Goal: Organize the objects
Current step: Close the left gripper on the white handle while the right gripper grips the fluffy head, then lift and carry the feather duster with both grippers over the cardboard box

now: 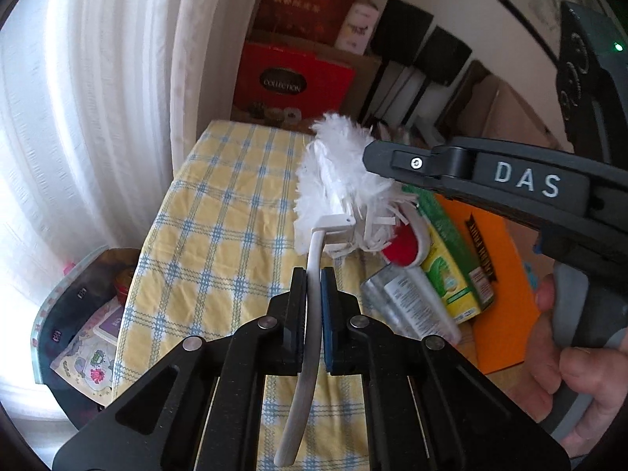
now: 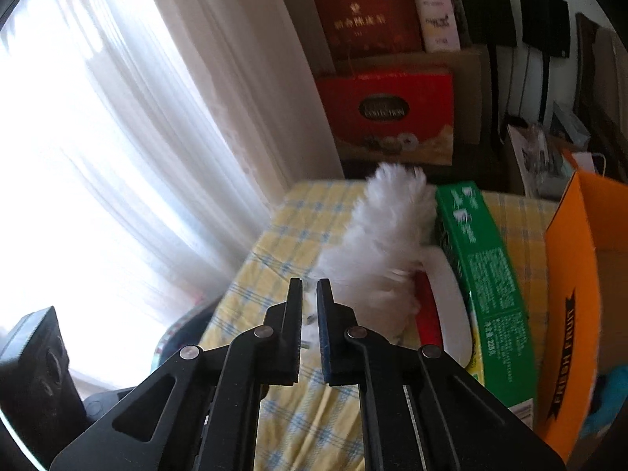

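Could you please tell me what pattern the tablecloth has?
The tablecloth is a yellow check with blue-and-white lines, clearest in the left wrist view.

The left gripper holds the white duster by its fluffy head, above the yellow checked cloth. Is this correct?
Not quite. The left gripper is shut on the duster's thin white handle, not on the fluffy head, as the left wrist view shows. The head sticks out beyond the fingers. The rest is right: the duster is white and is held above the yellow checked cloth.

Left gripper (image 1: 313, 286) clamped; right gripper (image 2: 309, 294) seemingly near-closed, empty.
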### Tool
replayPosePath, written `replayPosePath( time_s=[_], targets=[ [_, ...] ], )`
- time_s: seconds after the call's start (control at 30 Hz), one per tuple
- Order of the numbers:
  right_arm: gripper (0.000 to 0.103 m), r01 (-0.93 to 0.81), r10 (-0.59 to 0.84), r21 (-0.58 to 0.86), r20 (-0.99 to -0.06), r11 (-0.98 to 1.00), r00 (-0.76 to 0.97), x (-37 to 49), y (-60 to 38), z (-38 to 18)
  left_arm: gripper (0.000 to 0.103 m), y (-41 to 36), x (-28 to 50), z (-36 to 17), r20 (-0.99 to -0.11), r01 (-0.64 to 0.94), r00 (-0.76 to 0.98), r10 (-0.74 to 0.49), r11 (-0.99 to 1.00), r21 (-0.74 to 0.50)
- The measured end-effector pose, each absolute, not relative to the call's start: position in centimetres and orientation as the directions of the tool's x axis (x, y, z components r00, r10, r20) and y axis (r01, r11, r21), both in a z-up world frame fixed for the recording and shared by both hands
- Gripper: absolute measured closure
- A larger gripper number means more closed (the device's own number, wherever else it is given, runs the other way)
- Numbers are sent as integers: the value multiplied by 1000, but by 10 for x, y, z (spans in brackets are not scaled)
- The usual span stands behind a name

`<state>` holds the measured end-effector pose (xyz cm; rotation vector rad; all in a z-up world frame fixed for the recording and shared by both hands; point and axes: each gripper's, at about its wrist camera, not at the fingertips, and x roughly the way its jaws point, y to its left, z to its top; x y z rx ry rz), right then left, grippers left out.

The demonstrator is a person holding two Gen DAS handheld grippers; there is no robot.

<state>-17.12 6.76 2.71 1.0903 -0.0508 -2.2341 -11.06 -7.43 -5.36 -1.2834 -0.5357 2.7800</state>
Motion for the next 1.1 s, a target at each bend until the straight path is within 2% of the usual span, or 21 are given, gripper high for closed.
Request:
replayPosePath(
  time_s=[0.17,0.2,0.23,0.3,0.37,0.43,0.47,0.5,0.6,0.7,0.93,1.0,1.1],
  targets=[
    [96,483,-549,327,-708,-812,-445,-176,77,27,96,-74,-108,-55,-736,117,-653,178,-937,-330],
    [93,468,-547,340,-714,-816,-436,-179,79,24,96,-74,-106,-55,-737,118,-651,180,-936,-333],
    [89,455,-546,351,-721,-818,-426,-180,82,20,96,-75,-105,-55,-737,120,-650,182,-934,-336],
    [72,428,-537,366,-741,-826,-403,-184,85,9,96,-76,-105,-56,-738,125,-648,186,-931,-344],
    [68,415,-546,391,-750,-822,-373,-185,86,0,96,-75,-104,-56,-738,126,-649,184,-931,-343],
    [60,406,-567,427,-751,-808,-339,-185,85,-8,96,-75,-104,-56,-736,126,-651,187,-929,-348],
    [52,407,-570,433,-753,-805,-328,-185,84,-10,96,-75,-103,-56,-734,126,-652,189,-928,-351],
    [51,407,-566,428,-758,-807,-324,-185,81,-12,96,-75,-103,-56,-734,126,-652,189,-928,-351],
    [51,408,-561,424,-765,-808,-316,-183,77,-14,96,-75,-101,-55,-730,127,-657,187,-927,-352],
    [57,406,-565,432,-767,-805,-304,-183,77,-15,96,-79,-98,-52,-722,136,-665,189,-920,-367],
    [56,376,-586,475,-761,-796,-279,-184,79,-20,96,-81,-88,-47,-705,140,-682,194,-911,-387],
    [66,389,-591,471,-753,-792,-290,-182,79,-15,96,-81,-87,-44,-700,140,-688,190,-912,-385],
    [74,424,-576,430,-752,-797,-320,-176,76,-2,96,-81,-84,-36,-686,132,-702,189,-912,-387]
  ],
)
